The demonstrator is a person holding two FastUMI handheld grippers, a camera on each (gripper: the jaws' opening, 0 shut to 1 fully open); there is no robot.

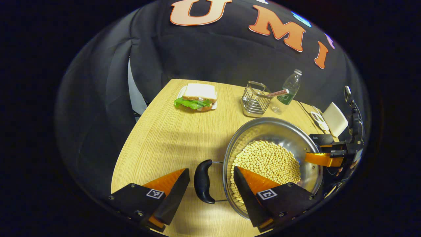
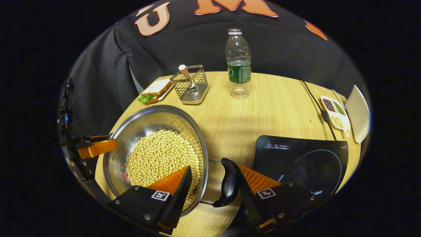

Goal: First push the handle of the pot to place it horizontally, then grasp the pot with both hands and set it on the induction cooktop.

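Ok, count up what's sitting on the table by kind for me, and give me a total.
Cookware: 1, the pot of beans
Cooker: 1, the induction cooktop
Food plates: 2, the sandwich plate and the divided dish
Bottle: 1, the water bottle
Wire holder: 1, the wire basket
Total: 6

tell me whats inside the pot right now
The pot holds a heap of pale round beans covering most of its bottom. The pot's bottom beneath them is hidden, and each tool's own finger covers part of the heap nearest it.
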